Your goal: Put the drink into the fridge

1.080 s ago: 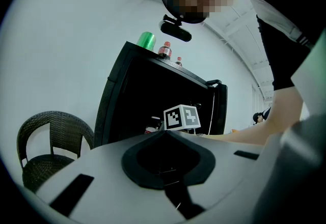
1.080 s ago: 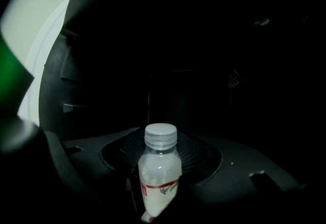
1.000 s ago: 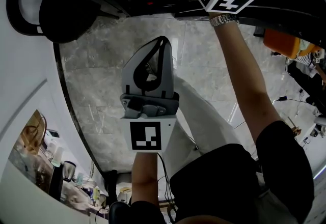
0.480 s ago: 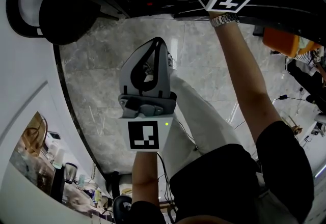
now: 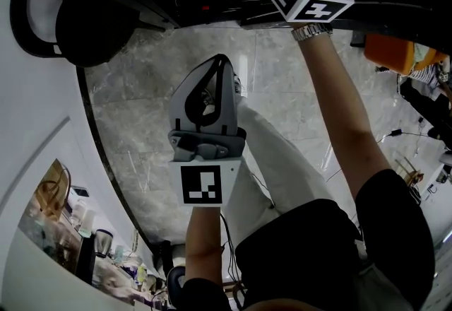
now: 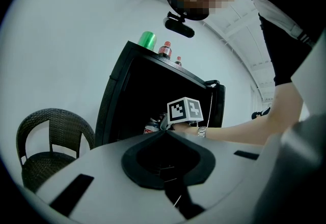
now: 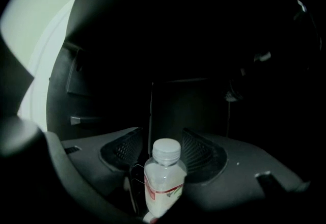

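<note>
The drink (image 7: 163, 183) is a small pale bottle with a white cap and a red-and-white label. It stands about upright inside the dark fridge (image 6: 133, 101), a black cabinet open at the front. Its base is hidden.

The pale grey veined stone floor (image 5: 141, 119) is polished and glossy (light streaks reflect off it). The left gripper (image 5: 223, 59) has a smooth, matt grey plastic shell with a black, duller lining. The dark woven wicker chair (image 6: 33, 134) looks rough and ridged. The small clear plastic bottle (image 7: 163, 187) has a smooth white cap. The silver metal link wristwatch (image 5: 311, 30) shines.
</note>
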The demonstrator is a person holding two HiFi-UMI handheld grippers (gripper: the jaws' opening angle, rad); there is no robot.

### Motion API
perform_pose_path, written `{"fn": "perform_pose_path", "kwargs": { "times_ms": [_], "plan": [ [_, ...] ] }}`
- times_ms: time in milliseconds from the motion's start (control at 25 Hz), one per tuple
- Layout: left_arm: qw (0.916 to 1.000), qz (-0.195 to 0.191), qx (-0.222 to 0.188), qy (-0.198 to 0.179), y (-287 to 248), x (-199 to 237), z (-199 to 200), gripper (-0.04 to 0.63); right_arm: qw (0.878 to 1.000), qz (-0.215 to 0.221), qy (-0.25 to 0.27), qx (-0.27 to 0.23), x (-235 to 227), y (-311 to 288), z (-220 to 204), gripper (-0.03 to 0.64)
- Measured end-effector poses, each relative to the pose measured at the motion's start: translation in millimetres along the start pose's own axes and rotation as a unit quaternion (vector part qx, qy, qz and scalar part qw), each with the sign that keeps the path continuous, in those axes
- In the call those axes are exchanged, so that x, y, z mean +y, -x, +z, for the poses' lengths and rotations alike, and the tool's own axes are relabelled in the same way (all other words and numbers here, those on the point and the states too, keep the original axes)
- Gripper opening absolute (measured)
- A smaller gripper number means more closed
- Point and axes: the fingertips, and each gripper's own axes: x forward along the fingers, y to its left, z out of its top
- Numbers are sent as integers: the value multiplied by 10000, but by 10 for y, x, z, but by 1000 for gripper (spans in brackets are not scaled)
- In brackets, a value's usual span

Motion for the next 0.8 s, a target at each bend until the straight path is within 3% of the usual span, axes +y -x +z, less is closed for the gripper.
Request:
{"fn": "perform_pose_path", "kwargs": {
  "times_ms": [520,800],
  "plan": [
    [9999,-159,-23,-25,57,-83,104,9,9998,82,-108,-162,205,611,124,221],
    [9996,-235,-84,-88,46,-129,211,9,9994,143,-296,134,408,1035,-76,63]
  ]
}}
